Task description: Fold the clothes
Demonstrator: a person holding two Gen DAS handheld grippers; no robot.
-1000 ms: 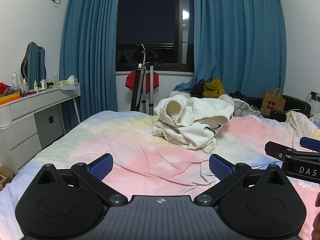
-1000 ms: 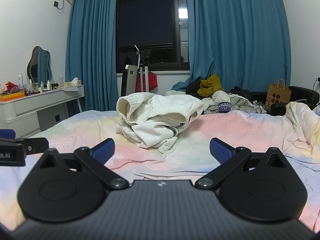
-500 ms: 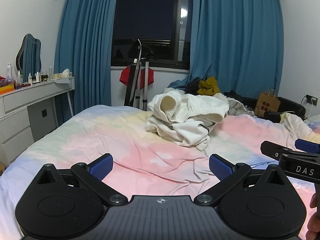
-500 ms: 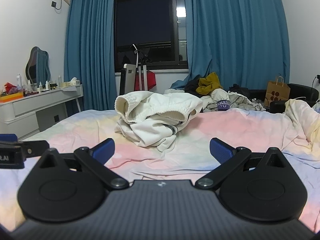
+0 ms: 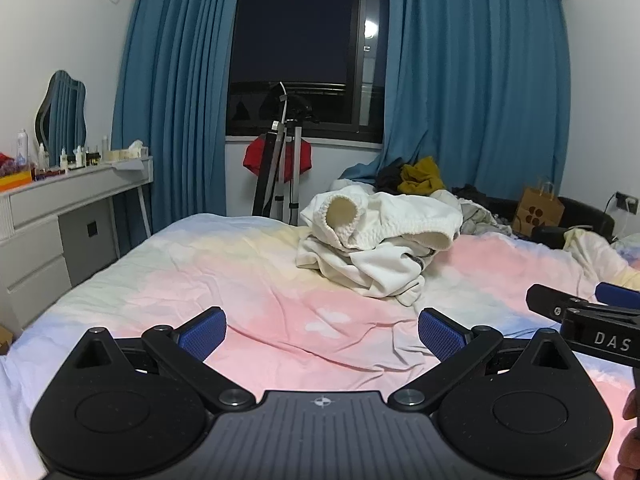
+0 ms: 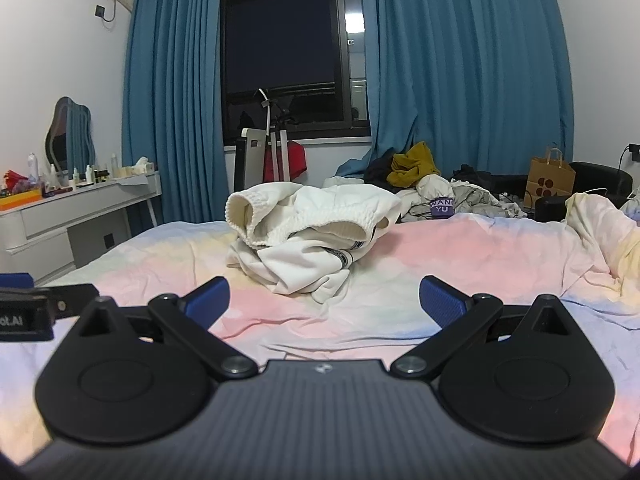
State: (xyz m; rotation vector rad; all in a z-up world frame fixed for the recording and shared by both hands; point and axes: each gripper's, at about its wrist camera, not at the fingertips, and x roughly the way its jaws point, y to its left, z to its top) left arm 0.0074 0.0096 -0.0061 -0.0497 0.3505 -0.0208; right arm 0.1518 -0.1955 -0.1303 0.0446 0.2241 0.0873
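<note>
Left wrist view shows the bed (image 5: 248, 280) in pastel sheets, with the crumpled white garment (image 5: 384, 248) heaped near its middle, untouched. Left tongs (image 5: 320, 334) and right tongs (image 6: 324, 300) both hover short of it, fingers spread wide apart, gripping nothing.

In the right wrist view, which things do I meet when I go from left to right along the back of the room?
Mirror → desk → red cloth → mustard garment → paper bag → black chair.
</note>
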